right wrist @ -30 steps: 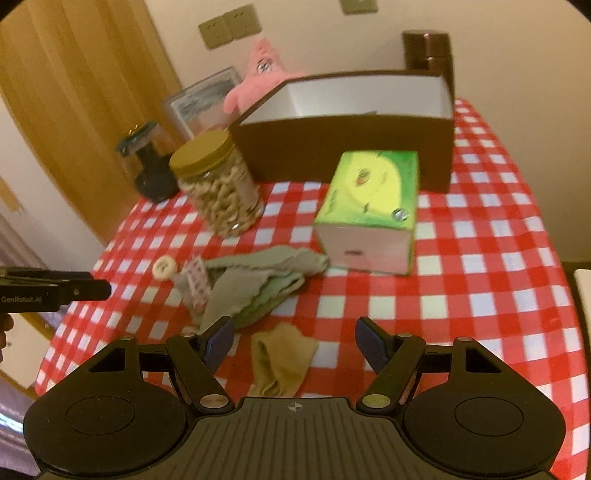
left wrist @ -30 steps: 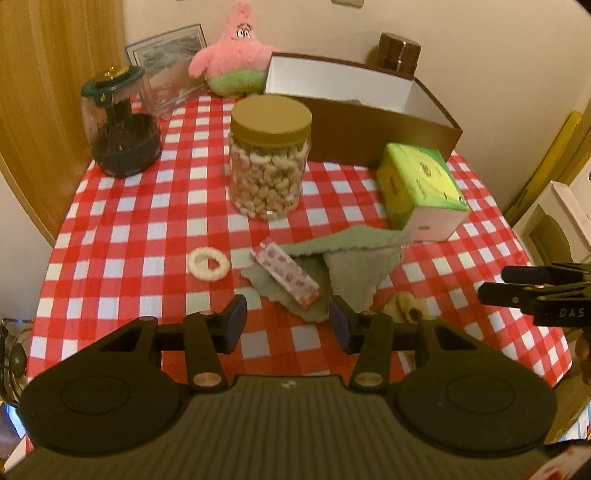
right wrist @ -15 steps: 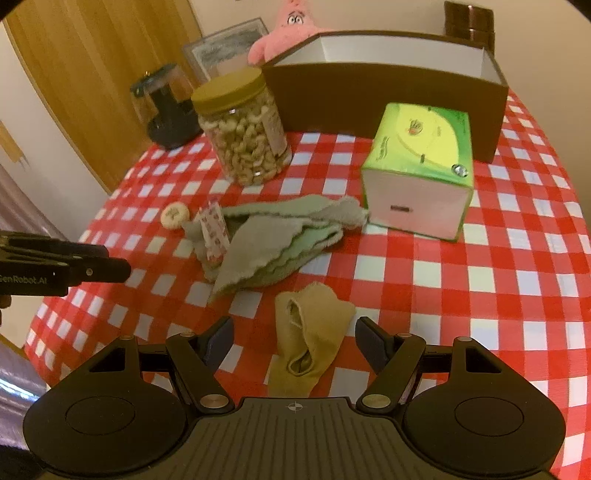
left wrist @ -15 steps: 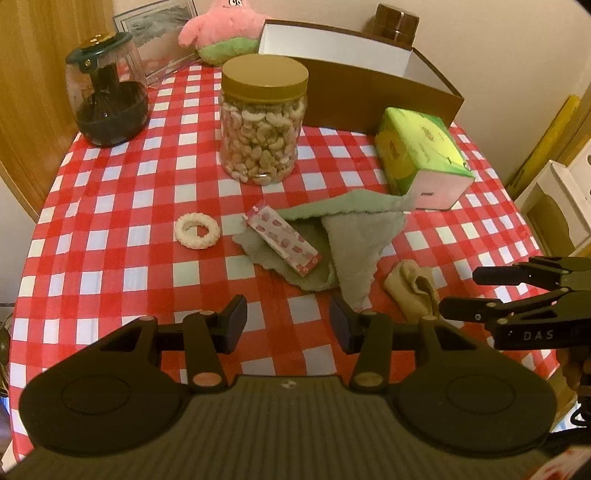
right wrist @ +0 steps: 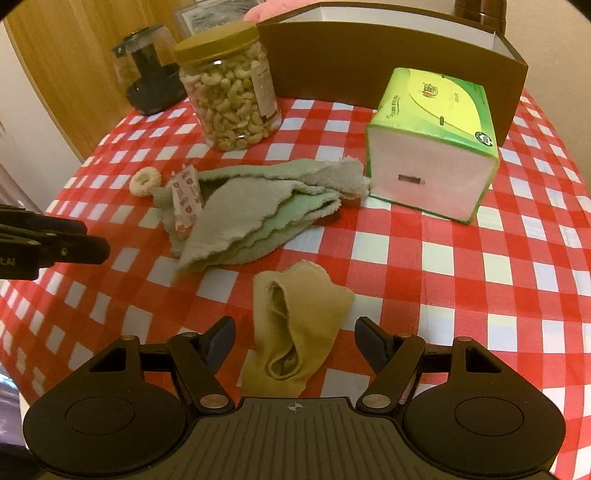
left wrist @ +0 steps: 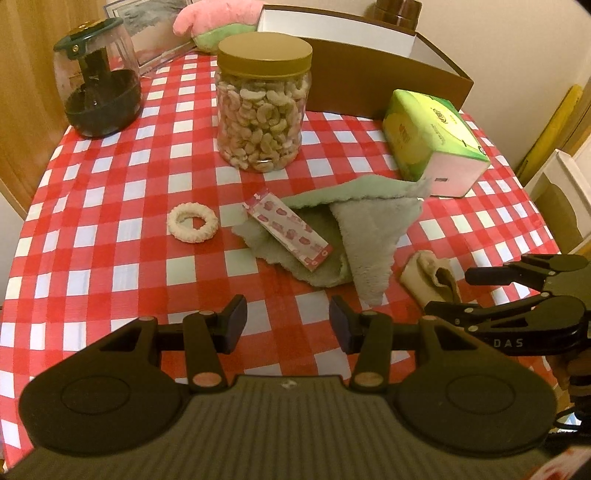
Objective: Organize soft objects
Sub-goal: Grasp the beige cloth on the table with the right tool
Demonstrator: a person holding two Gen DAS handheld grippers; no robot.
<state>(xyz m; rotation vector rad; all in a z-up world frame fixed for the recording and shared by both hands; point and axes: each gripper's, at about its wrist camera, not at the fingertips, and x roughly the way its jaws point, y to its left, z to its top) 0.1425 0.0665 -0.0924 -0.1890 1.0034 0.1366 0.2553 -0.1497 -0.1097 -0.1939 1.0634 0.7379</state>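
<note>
Checkered bench (right wrist: 424, 258) | tan sock (right wrist: 295, 328) near front edge, between right gripper (right wrist: 295, 345) fingers, wide, empty | left gripper (left wrist: 287, 321) half-open, empty | pinch sock mid-fold, probably doubled | green cloth (right wrist: 255, 206) beyond

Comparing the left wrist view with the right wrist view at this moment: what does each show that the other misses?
Only the left wrist view shows the pink and green plush toy clearly, and the right hand-held gripper from the side, jaws apart above the beige sock.

Only the right wrist view shows the jar's paper label and the sock's open cuff, lying between its own open jaws.

Both show the green cloth, patterned packet, white ring, cashew jar, tissue box, brown box and dark glass container.
</note>
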